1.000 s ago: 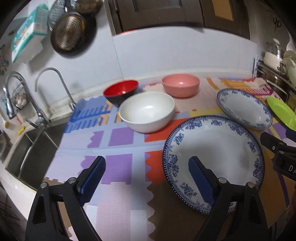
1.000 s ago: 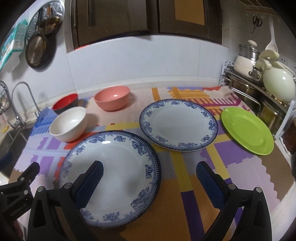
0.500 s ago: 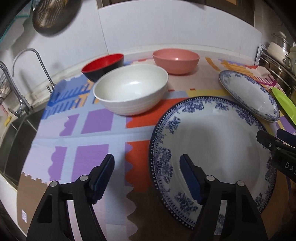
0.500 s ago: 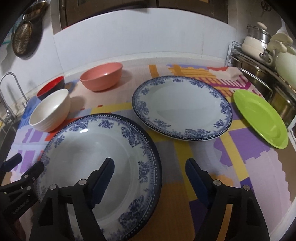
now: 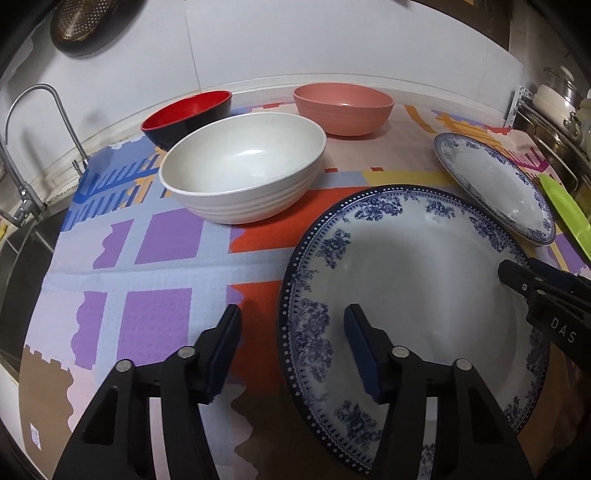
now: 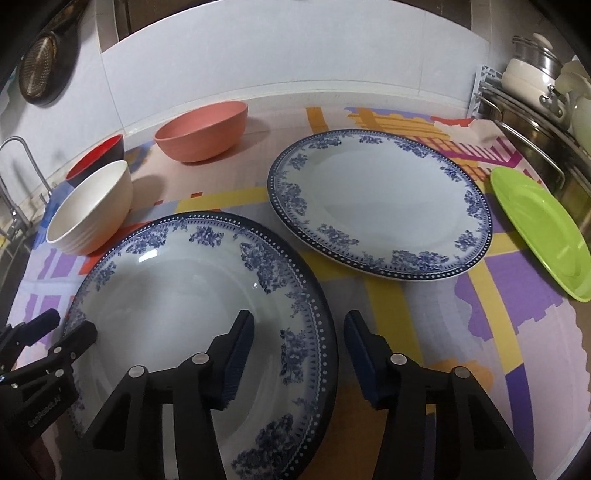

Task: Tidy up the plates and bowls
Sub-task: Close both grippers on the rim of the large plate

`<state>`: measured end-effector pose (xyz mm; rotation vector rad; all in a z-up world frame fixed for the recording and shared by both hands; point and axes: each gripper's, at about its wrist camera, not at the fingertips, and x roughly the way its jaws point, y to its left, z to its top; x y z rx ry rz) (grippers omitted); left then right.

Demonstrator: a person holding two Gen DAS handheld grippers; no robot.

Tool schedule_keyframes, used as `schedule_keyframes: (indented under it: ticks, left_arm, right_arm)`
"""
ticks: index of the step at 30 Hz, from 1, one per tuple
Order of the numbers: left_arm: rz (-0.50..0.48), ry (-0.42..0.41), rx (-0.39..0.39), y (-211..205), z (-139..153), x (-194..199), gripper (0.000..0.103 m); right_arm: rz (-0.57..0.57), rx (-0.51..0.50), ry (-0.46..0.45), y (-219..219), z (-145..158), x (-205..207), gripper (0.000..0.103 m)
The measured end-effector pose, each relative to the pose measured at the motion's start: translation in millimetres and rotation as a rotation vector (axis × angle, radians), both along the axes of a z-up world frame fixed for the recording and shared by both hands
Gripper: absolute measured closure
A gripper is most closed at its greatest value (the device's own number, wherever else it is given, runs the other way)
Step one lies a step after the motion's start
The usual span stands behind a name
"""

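A large blue-and-white plate (image 5: 424, 295) (image 6: 177, 295) lies nearest on the patterned mat. My left gripper (image 5: 293, 332) straddles its left rim, one finger over the mat and one over the plate. Its jaws are closing, and a gap shows on both sides of the rim. My right gripper (image 6: 299, 343) straddles the right rim the same way, jaws closing and pads clear of it. Behind lie a second blue-and-white plate (image 6: 376, 199), a green plate (image 6: 539, 229), a white bowl (image 5: 240, 166), a red bowl (image 5: 184, 110) and a pink bowl (image 5: 343, 107).
A sink with a tall faucet (image 5: 22, 147) borders the mat (image 5: 147, 277) on the left. Steel pots on a rack (image 6: 535, 92) crowd the right edge. A strainer (image 5: 81, 22) hangs on the white back wall.
Both grippers have sunk toward the near plate and drawn closer to it. Their jaws have narrowed around its left and right rims. The dishes have not moved.
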<state>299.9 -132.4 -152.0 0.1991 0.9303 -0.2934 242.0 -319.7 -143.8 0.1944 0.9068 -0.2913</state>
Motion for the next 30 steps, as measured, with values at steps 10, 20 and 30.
schedule_keyframes:
  ticks: [10,20,30]
  left_arm:
    - [-0.012,0.025,-0.021,-2.4,1.4,1.7,0.067]
    - [-0.016,0.017,-0.02,5.1,8.7,-8.9,0.068]
    - [-0.017,-0.057,-0.019,30.8,29.5,-27.7,0.068]
  right_arm:
    - [0.011,0.01,0.011,-1.9,1.0,3.6,0.064]
    - [0.009,0.007,0.028,5.8,6.5,-5.6,0.066]
    - [0.018,-0.027,0.008,27.8,25.3,-24.3,0.068]
